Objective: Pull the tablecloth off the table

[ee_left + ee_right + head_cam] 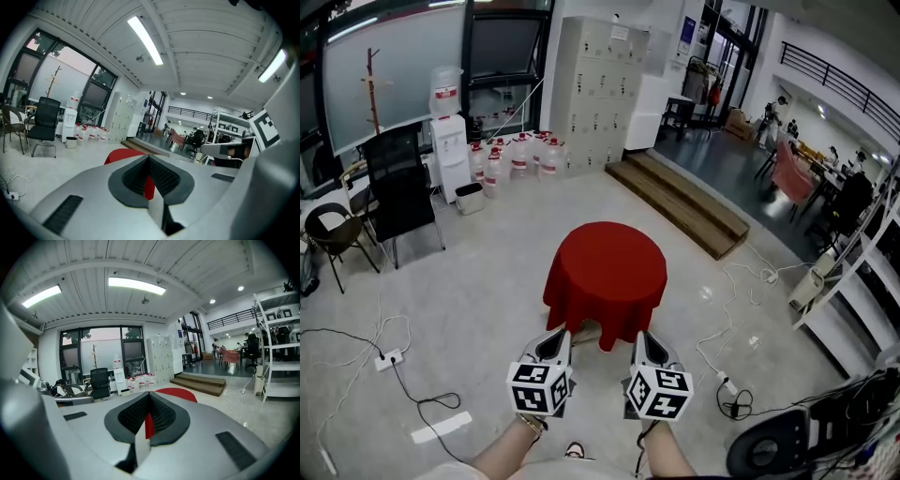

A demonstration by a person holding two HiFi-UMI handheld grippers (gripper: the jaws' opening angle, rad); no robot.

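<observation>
A small round table stands in the middle of the floor, covered by a red tablecloth (605,270) that hangs down all round it. My left gripper (559,337) and right gripper (646,338) are side by side just short of the cloth's near hem, touching nothing. Both are shut with nothing between the jaws. In the left gripper view the closed left gripper (149,160) points at the red tablecloth (122,153) ahead. The right gripper view shows the closed right gripper (149,397) with the red tablecloth (182,393) beyond it, slightly right.
A low wooden step platform (686,202) lies behind the table on the right. Black chairs (397,192), a water dispenser (448,131) and water bottles (517,154) stand at the back left. Cables and a power strip (388,358) lie on the floor; shelving (853,286) is at right.
</observation>
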